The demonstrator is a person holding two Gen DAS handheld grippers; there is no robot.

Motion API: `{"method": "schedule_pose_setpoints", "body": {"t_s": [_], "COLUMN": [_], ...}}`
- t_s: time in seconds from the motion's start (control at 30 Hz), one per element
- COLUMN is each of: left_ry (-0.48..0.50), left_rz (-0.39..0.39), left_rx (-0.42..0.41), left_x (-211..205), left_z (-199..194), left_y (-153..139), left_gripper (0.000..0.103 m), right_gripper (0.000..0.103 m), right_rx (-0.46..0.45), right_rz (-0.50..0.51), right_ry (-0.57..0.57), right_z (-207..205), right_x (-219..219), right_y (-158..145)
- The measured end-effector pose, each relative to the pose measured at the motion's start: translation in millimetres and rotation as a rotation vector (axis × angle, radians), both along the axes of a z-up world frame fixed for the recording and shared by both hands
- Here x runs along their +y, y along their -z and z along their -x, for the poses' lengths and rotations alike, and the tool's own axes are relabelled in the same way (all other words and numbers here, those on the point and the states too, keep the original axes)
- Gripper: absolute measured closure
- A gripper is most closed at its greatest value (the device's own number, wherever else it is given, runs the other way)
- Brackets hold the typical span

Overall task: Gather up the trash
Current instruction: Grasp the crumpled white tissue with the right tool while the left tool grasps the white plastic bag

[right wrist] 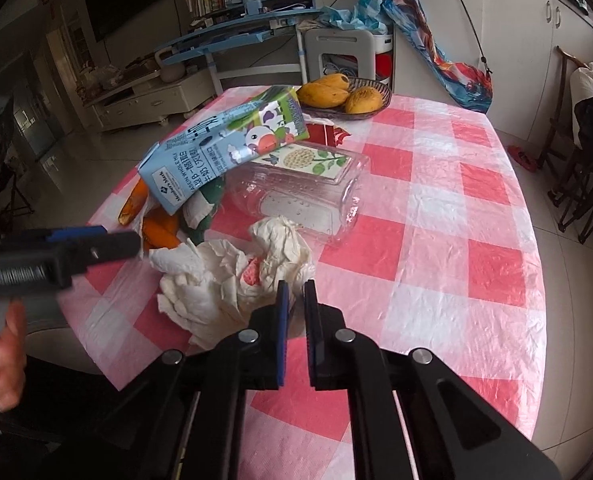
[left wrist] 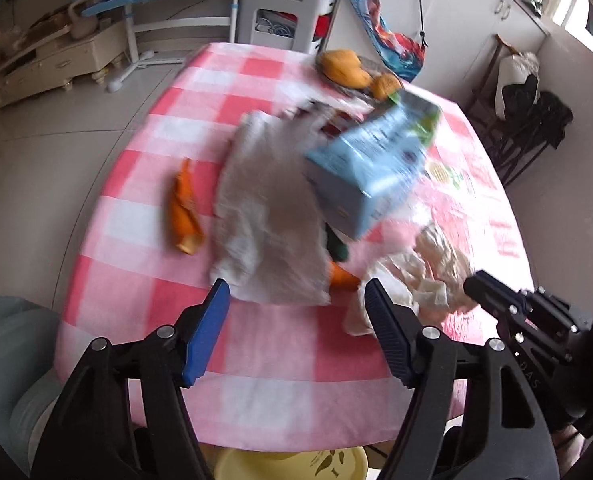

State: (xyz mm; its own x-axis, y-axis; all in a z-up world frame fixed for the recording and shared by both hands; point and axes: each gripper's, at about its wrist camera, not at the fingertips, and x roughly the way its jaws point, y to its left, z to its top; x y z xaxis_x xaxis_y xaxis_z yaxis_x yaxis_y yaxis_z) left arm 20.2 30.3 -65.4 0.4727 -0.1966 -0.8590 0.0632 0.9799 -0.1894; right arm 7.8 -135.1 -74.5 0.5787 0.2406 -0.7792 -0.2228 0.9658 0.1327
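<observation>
Trash lies on the pink checked table [right wrist: 436, 240]. A blue milk carton [left wrist: 372, 168] [right wrist: 224, 148] leans on a clear plastic bottle [right wrist: 304, 196]. Beside them are a grey paper napkin [left wrist: 268, 216], orange peel [left wrist: 184, 208] [right wrist: 160, 228] and a crumpled white tissue [left wrist: 424, 276] [right wrist: 224, 276]. My left gripper [left wrist: 296, 296] is open, its blue pads either side of the napkin's near edge, not pressing it. My right gripper [right wrist: 294, 292] [left wrist: 470, 282] is shut at the tissue's right edge, pinching a fold of it. The left gripper [right wrist: 134, 242] also shows from the side in the right wrist view.
A basket of mangoes [right wrist: 344, 96] [left wrist: 348, 68] stands at the table's far side. A yellow basin [left wrist: 288, 464] sits below the near table edge, and a grey seat [left wrist: 0, 340] is at the left. Folding chairs [right wrist: 584, 160] stand to the right. A hand [right wrist: 4, 352] holds the left gripper.
</observation>
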Motion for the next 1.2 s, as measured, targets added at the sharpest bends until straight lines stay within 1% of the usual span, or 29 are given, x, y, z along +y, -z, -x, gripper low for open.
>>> {"method": "schedule_pose_setpoints", "body": {"t_s": [0.03,0.1,0.17,0.2,0.33,0.37,0.4,0.43,0.47,0.5,0.53,0.57,0.6,0.63,0.67,0.7,0.73,0.8,0.93,0.97,1.03,1.1,1.13,1.17,1.2], "left_ry": [-0.007,-0.024,-0.026,-0.024,-0.022,-0.025,-0.027,-0.029,-0.03,-0.03,-0.028,-0.022,-0.02,-0.032,-0.037,-0.048,-0.063,-0.086,-0.123,-0.126,-0.131,-0.129,-0.122,-0.118,-0.114], "left_rz": [0.002,-0.011,-0.032,-0.043,-0.1,-0.125,-0.144,-0.164,-0.171,-0.173,-0.176,-0.169,-0.132,-0.094,-0.09,-0.093,-0.09,-0.072,-0.021,-0.009,-0.004,-0.001,-0.001,-0.006,-0.01], "left_rx": [-0.003,-0.01,-0.011,-0.013,-0.044,-0.054,-0.061,-0.068,-0.071,-0.07,-0.062,-0.044,-0.042,-0.037,-0.046,-0.067,-0.091,-0.126,-0.202,-0.233,-0.294,-0.329,-0.334,-0.332,-0.326], "left_x": [5,14,14,12,3,0,-2,-5,-6,-6,-7,-6,-2,3,5,9,13,22,37,39,41,42,41,40,38], "left_z": [-1,-4,-7,-9,-15,-19,-21,-25,-26,-28,-30,-32,-32,-31,-30,-28,-26,-21,-7,-2,8,15,17,18,19], "left_y": [-2,-3,0,1,4,5,6,8,9,11,13,16,16,13,10,6,1,-10,-32,-39,-51,-59,-61,-61,-59], "left_gripper": [0.035,0.033,0.029,0.027,0.02,0.02,0.02,0.02,0.02,0.025,0.043,0.051,0.066,0.086,0.09,0.091,0.096,0.099,0.1,0.1,0.1,0.1,0.1,0.1,0.1], "right_gripper": [0.092,0.082,0.041,0.037,0.037,0.043,0.051,0.068,0.072,0.076,0.08,0.082,0.082,0.083,0.083,0.083,0.083,0.083,0.083,0.083,0.083,0.083,0.083,0.083,0.083], "right_rx": [-0.001,0.002,-0.007,-0.018,0.009,0.021,0.033,0.051,0.056,0.051,0.045,0.039,0.034,0.028,0.022,0.015,0.008,-0.008,-0.042,-0.049,-0.066,-0.089,-0.119,-0.149,-0.144], "right_rz": [-0.006,-0.016,-0.027,-0.026,-0.054,-0.056,-0.053,-0.054,-0.061,-0.062,-0.063,-0.067,-0.073,-0.075,-0.075,-0.075,-0.076,-0.08,-0.088,-0.092,-0.102,-0.116,-0.051,0.045,0.061], "right_ry": [0.005,0.014,0.03,0.041,0.025,0.019,0.011,0.002,-0.002,-0.005,-0.012,-0.013,-0.013,-0.011,-0.009,-0.008,-0.009,-0.011,-0.021,-0.027,-0.041,-0.049,-0.031,-0.024,-0.043], "right_z": [0,-2,-3,-4,-10,-11,-12,-13,-13,-12,-12,-11,-10,-8,-7,-5,-3,2,13,15,18,23,26,29,30], "right_x": [-1,-1,-1,0,5,6,8,9,9,9,9,9,7,6,6,5,4,3,1,1,1,0,2,9,11], "right_y": [1,1,0,-1,6,8,11,15,15,14,12,9,7,5,3,1,-1,-6,-18,-20,-25,-31,-33,-34,-32]}}
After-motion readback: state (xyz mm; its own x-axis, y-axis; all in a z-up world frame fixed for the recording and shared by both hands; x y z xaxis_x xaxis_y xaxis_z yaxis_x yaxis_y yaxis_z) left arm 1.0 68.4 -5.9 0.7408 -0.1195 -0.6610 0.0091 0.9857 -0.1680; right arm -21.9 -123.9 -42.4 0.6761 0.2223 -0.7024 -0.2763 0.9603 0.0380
